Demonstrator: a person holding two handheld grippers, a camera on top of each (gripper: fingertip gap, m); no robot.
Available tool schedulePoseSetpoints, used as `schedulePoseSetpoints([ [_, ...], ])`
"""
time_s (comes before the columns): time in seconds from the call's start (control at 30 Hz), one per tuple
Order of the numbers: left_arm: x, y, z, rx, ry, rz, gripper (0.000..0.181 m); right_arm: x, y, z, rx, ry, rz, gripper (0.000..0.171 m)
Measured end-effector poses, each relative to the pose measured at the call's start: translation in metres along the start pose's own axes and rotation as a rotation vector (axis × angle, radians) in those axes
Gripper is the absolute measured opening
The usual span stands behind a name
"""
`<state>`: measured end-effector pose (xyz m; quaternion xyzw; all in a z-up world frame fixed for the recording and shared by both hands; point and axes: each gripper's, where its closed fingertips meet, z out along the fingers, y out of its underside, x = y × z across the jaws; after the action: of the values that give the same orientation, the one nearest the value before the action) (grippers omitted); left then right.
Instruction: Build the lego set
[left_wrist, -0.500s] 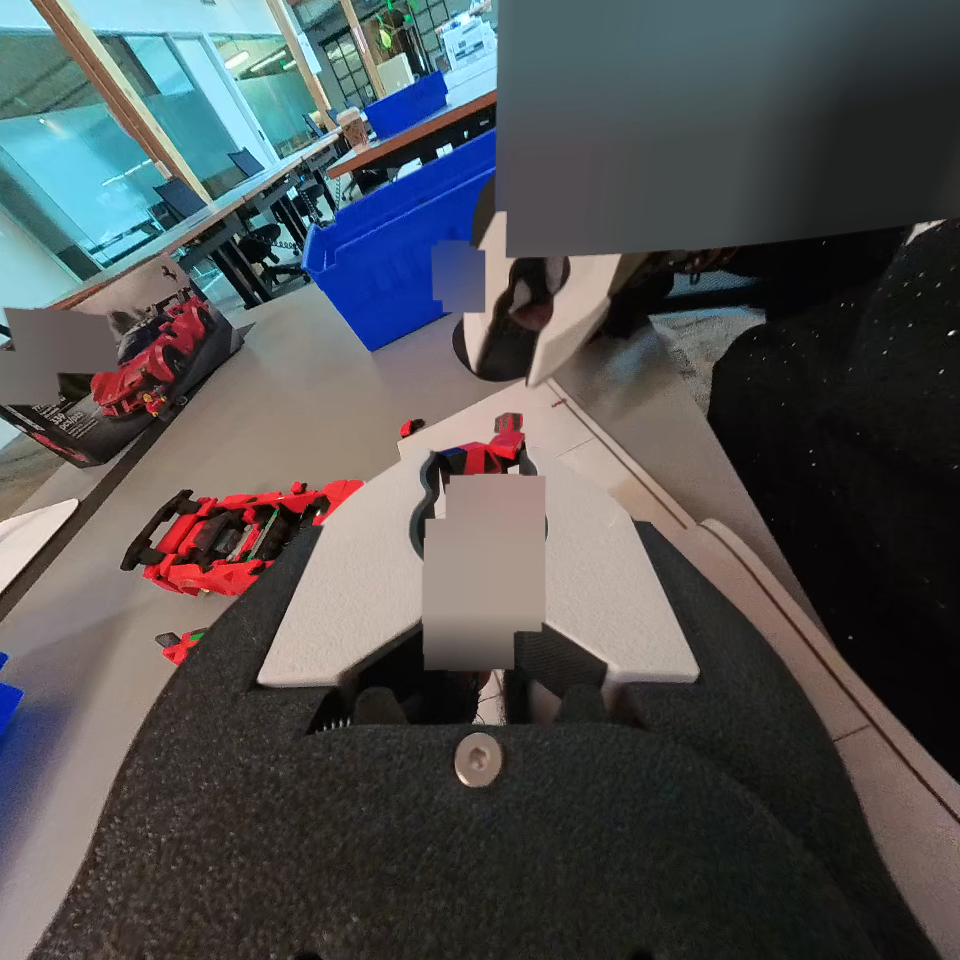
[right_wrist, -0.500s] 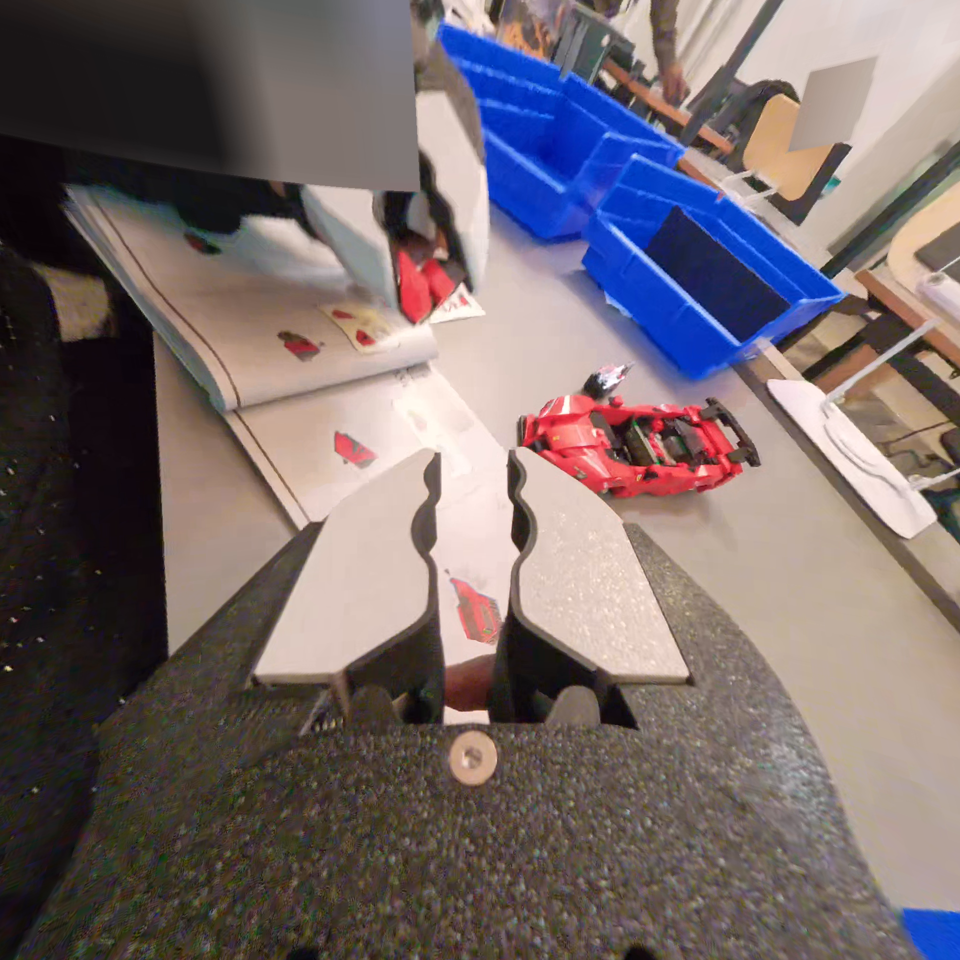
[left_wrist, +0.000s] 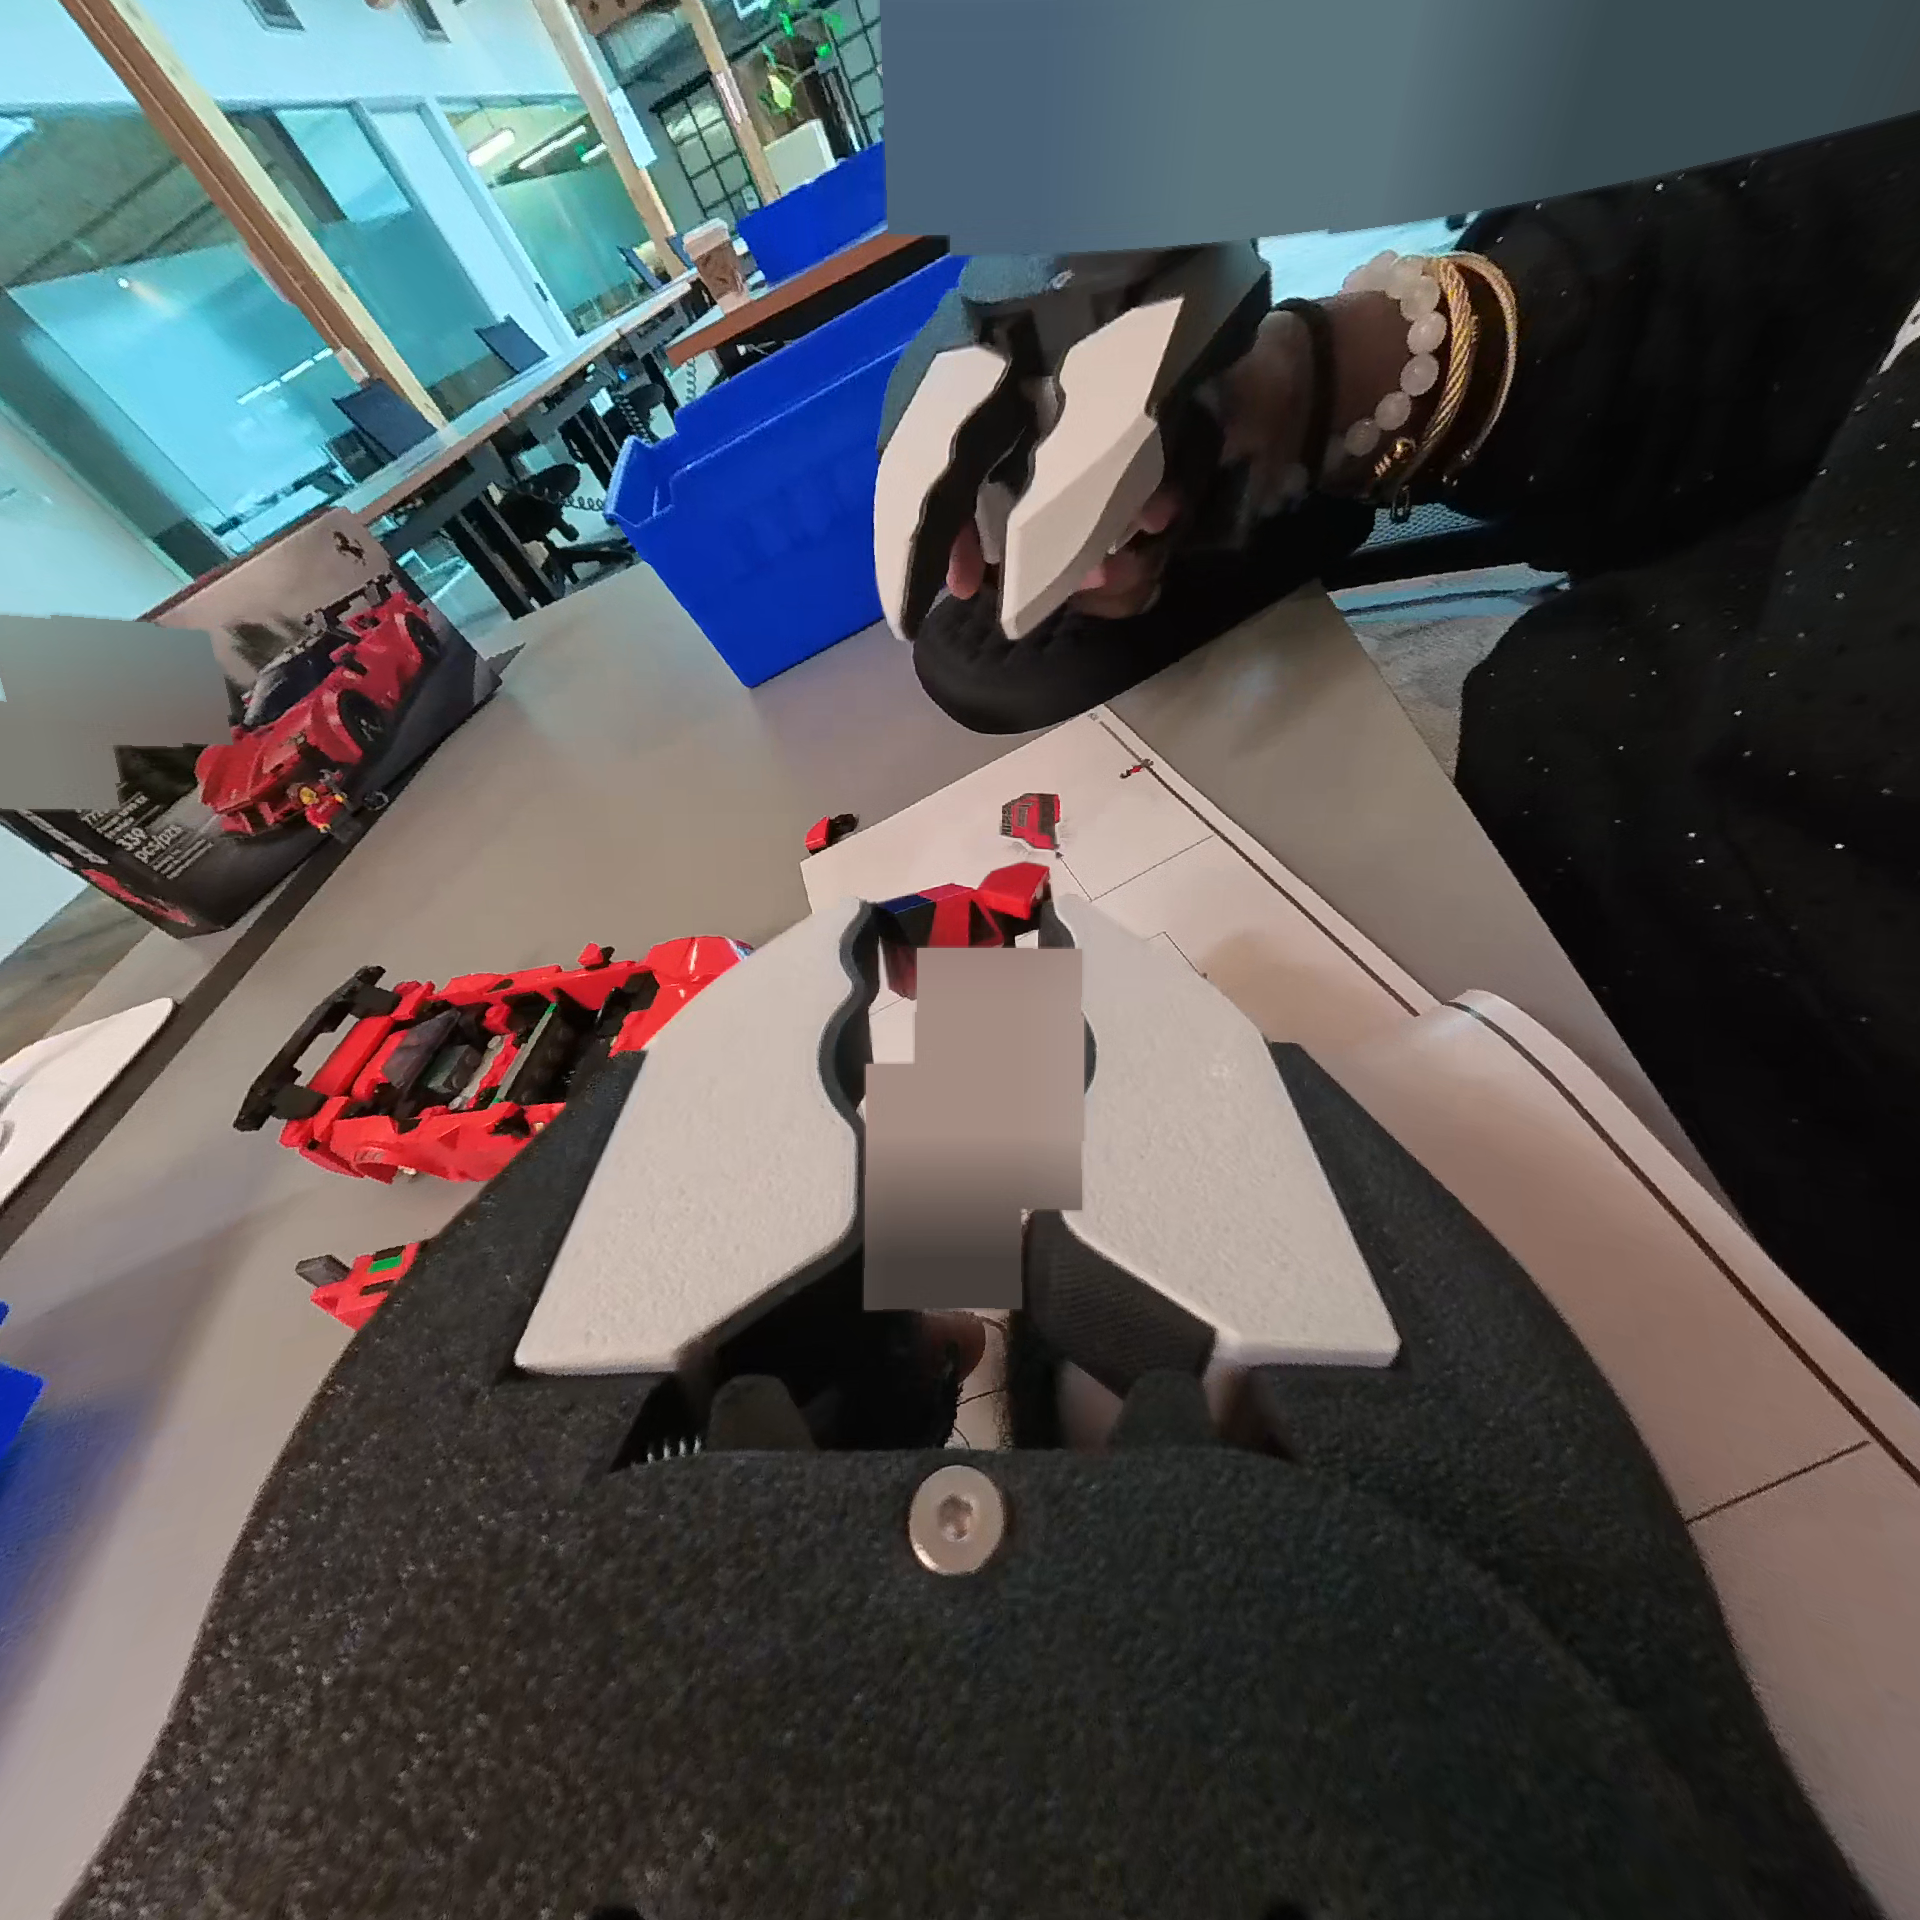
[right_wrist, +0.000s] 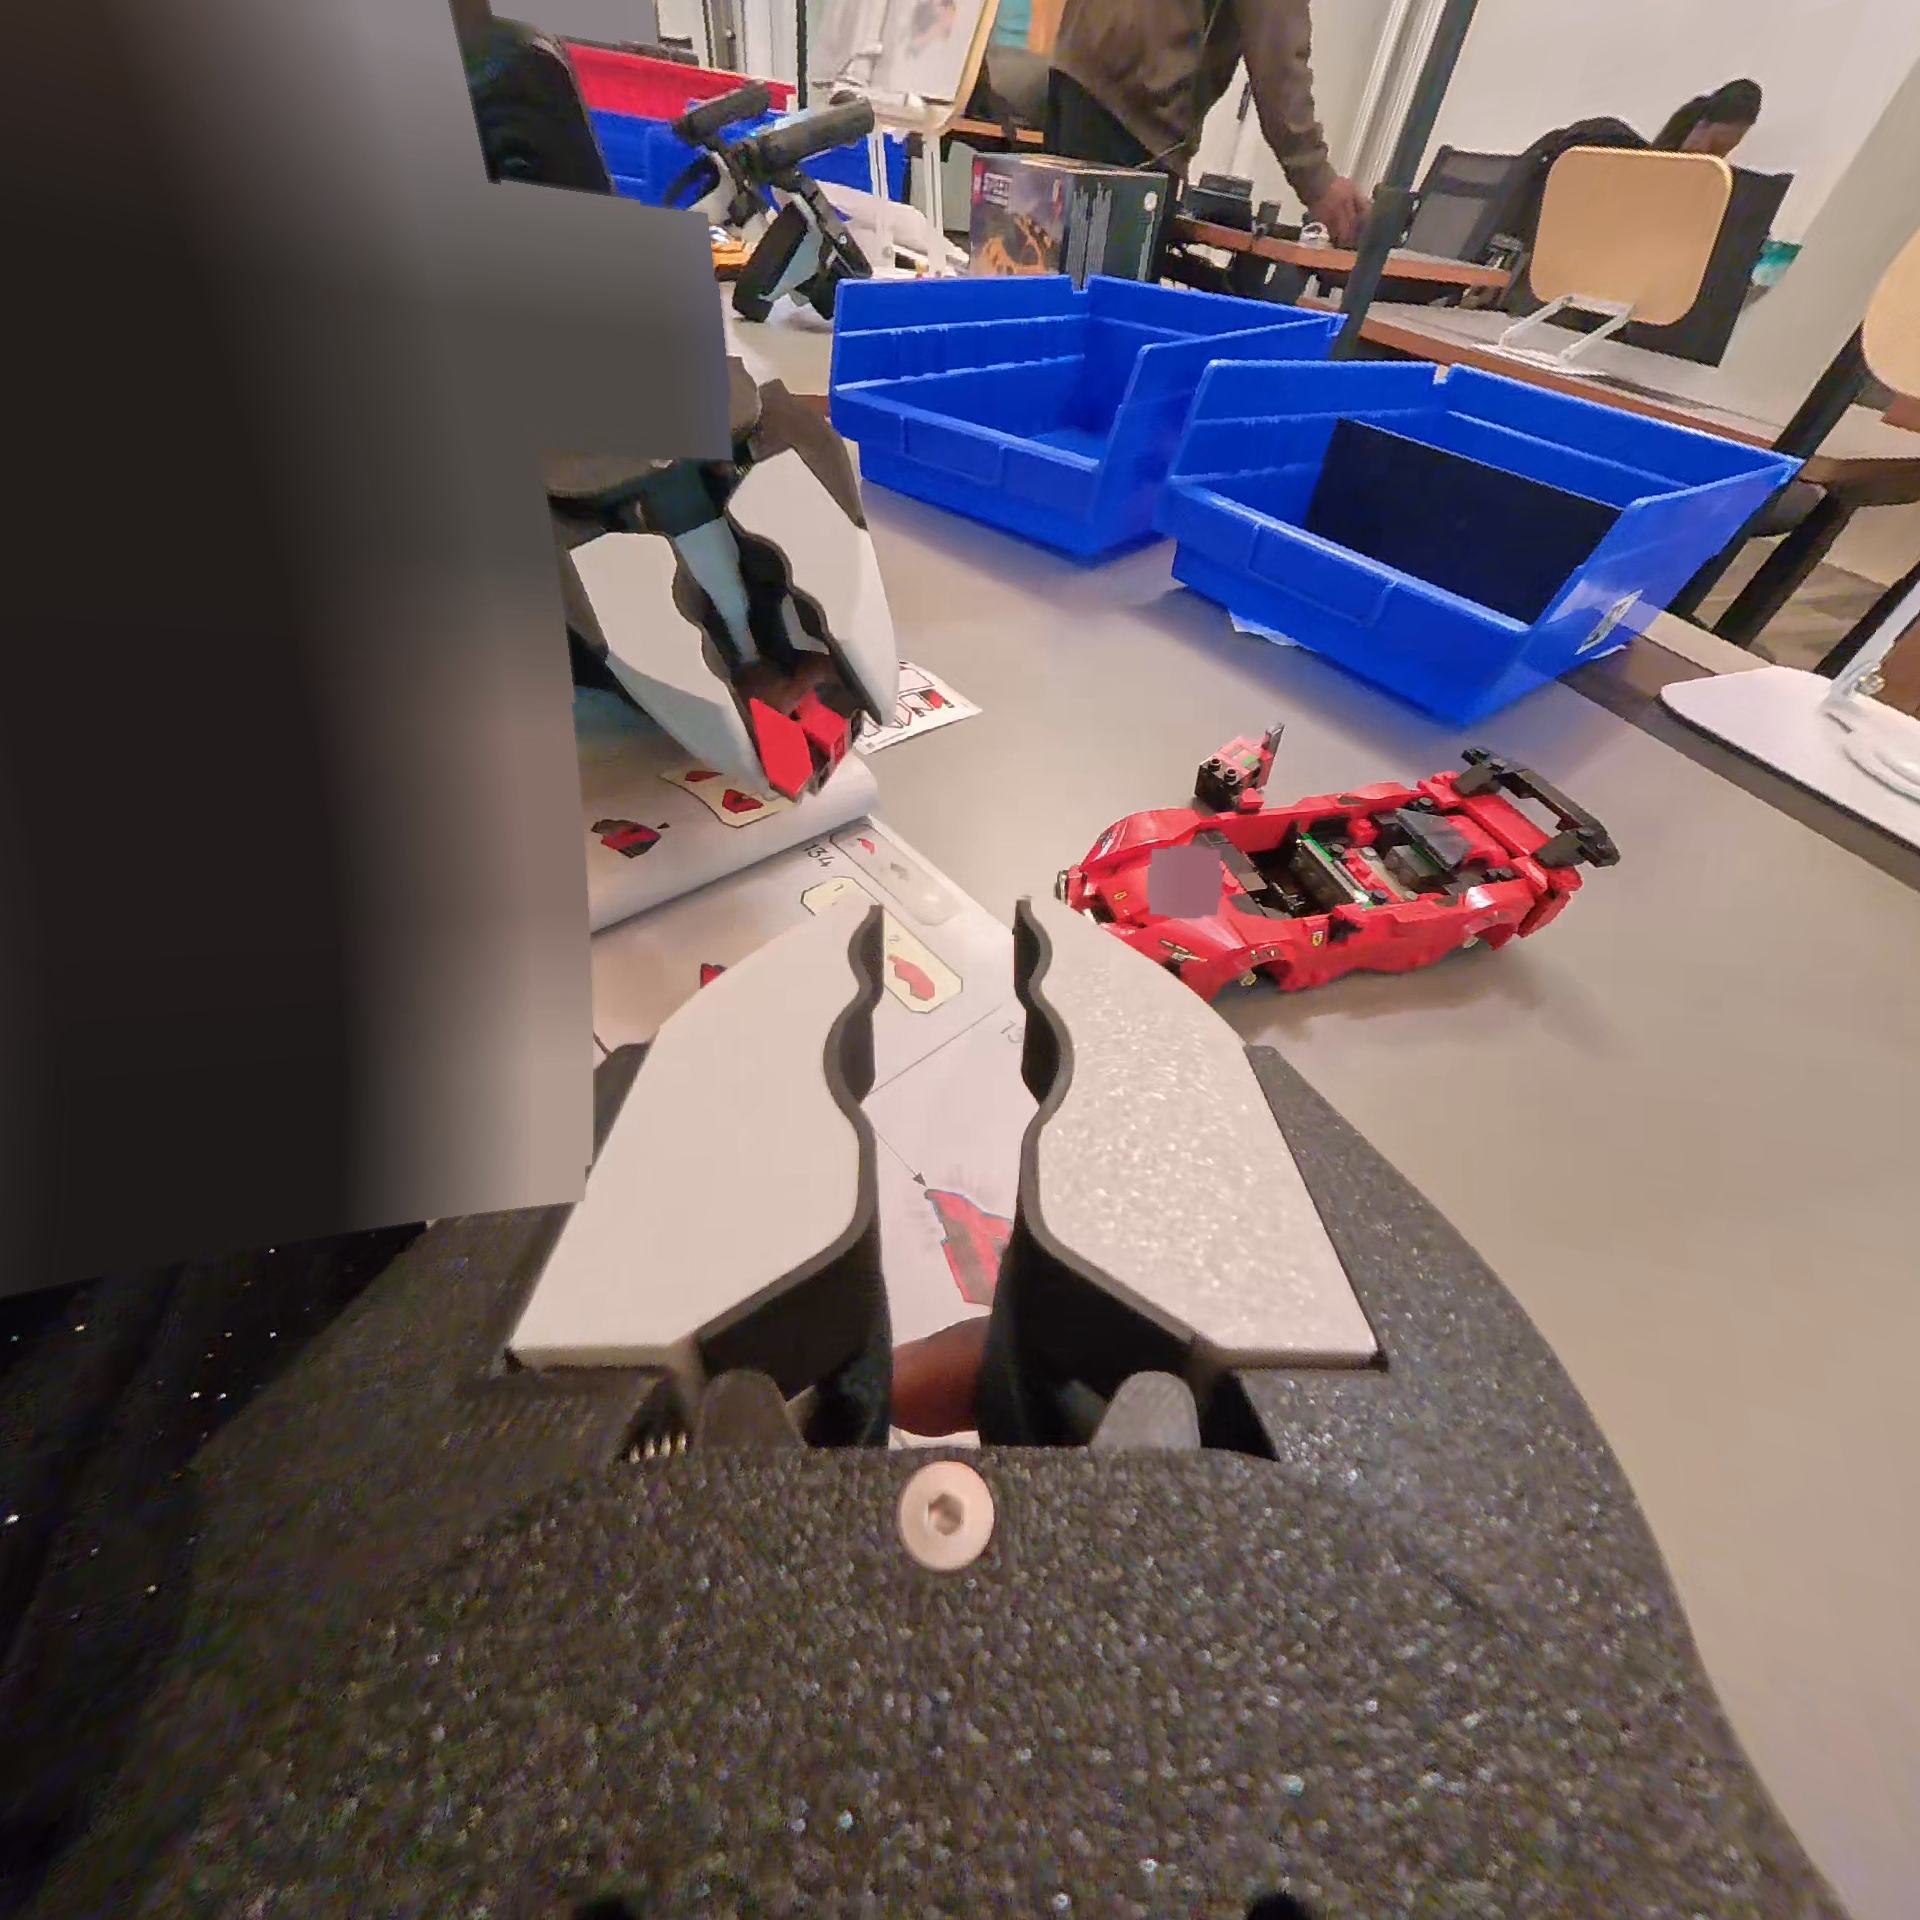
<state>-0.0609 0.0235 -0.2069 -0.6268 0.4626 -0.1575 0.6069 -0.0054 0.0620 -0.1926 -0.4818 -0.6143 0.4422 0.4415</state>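
My left gripper (left_wrist: 958, 914) is shut on a small red lego sub-assembly (left_wrist: 977, 902) and holds it just above the open instruction booklet (left_wrist: 1226, 894). The right wrist view shows the left gripper (right_wrist: 810, 748) with the red piece (right_wrist: 781, 740) at its tips. My right gripper (right_wrist: 948, 914) is open by a narrow gap and empty, over the booklet (right_wrist: 935, 1101). It also shows in the left wrist view (left_wrist: 961, 613), raised beyond the booklet. The partly built red car (right_wrist: 1340, 899) lies on the grey table, right of the booklet; in the left wrist view the car (left_wrist: 468, 1070) is on the left.
Two blue bins (right_wrist: 1049, 416) (right_wrist: 1475, 582) stand beyond the car; another blue bin (left_wrist: 779, 540) is behind. The set's box (left_wrist: 301, 727) stands far left. Loose small pieces (right_wrist: 1236, 774) (left_wrist: 831, 829) (left_wrist: 358, 1283) lie on the table. A person's dark clothing (left_wrist: 1714, 831) fills the right. The grippers' ends are close to 8 cm from one another. From either gripper's tips it is about 20 cm to the car (left_wrist: 468, 1070). Look for it in the right wrist view (right_wrist: 1385, 859) too.
The right gripper has risen and tilted up to a flatter angle, so the bins and room now show. The left gripper still holds the red piece over the booklet.
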Motion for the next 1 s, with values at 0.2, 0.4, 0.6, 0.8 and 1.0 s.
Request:
schedulePoseSetpoints([
  [0.2,0.000,-0.004,-0.003,0.038,-0.009,0.015,0.029,-0.001,0.001,0.001,-0.002,-0.009,0.002,0.024],
  [0.4,0.001,-0.007,-0.003,0.058,-0.002,0.031,0.029,0.000,0.001,0.000,0.001,-0.011,0.016,0.024],
  [0.6,0.008,-0.057,-0.031,0.424,0.068,-0.009,0.029,0.000,0.002,0.001,-0.003,-0.012,0.017,0.024],
  [0.8,0.006,-0.087,-0.064,0.692,0.150,-0.118,0.029,0.000,0.003,0.002,-0.016,-0.012,0.014,0.024],
  [1.0,0.000,-0.103,-0.093,0.886,0.196,-0.189,0.029,0.000,0.004,0.003,-0.023,-0.012,0.011,0.024],
])
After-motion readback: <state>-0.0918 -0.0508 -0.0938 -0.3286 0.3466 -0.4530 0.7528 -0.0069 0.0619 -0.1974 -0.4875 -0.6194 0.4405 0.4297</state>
